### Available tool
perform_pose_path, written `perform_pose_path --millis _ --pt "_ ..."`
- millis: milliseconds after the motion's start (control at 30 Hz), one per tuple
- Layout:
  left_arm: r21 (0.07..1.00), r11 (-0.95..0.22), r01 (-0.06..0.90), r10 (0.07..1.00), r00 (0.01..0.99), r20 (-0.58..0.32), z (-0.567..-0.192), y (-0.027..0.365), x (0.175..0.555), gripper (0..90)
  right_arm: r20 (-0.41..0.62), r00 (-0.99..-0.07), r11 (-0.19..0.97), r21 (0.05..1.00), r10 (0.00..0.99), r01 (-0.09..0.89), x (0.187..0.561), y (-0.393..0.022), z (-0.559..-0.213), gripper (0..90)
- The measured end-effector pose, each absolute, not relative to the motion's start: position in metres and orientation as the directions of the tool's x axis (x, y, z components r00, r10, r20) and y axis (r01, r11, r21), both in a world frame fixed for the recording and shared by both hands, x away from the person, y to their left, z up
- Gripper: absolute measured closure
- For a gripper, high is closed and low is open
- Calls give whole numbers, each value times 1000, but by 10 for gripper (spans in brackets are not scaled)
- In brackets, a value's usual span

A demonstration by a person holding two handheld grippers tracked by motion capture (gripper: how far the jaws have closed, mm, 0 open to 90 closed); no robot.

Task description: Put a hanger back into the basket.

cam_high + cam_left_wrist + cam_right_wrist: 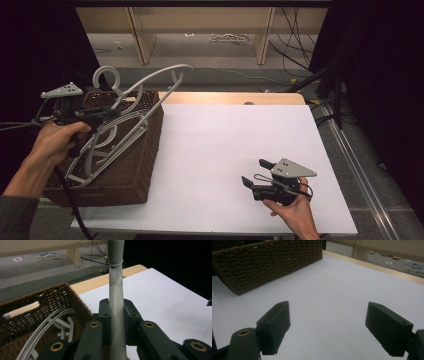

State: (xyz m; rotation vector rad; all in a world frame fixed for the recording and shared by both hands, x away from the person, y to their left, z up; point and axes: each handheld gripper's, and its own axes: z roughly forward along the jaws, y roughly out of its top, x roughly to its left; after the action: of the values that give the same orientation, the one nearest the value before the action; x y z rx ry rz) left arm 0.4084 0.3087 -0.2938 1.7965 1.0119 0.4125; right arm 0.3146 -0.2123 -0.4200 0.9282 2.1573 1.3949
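My left gripper [106,114] is shut on a grey plastic hanger [150,80], holding it tilted above a brown wicker basket [145,165] at the table's left. In the left gripper view the two jaws clamp the hanger's bar [116,290], which runs straight up between them. More grey hangers [107,145] lie inside the basket [50,297]. My right gripper [253,171] rests open low over the white table [225,135] at the front right, held by a hand. Nothing sits between its jaws [327,320]; the basket [269,262] stands off to its upper left.
A wooden strip [235,97] edges the table's far side. Beyond it is grey floor with shelf legs [142,40] and loose cables [295,55]. Dark curtains close in both sides. The gripper's cable [70,195] trails down by the basket's front left.
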Motion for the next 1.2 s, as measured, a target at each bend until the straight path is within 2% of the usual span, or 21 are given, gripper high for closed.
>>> perform_pose_path --millis 433,800,933,1200 --pt "873 -149 465 844 519 -133 -322 353 414 793 22 -701 284 905 712 317 315 -211 -422 208" --pt "864 -179 471 865 494 -91 -339 373 410 793 24 -706 279 909 708 311 316 -209 -424 207" --pt "861 -171 479 866 489 -100 -344 378 409 793 16 -706 307 893 708 328 314 -210 -422 209" --pt "847 -150 511 879 461 -123 -362 393 403 793 22 -706 288 903 708 317 315 -209 -424 209"
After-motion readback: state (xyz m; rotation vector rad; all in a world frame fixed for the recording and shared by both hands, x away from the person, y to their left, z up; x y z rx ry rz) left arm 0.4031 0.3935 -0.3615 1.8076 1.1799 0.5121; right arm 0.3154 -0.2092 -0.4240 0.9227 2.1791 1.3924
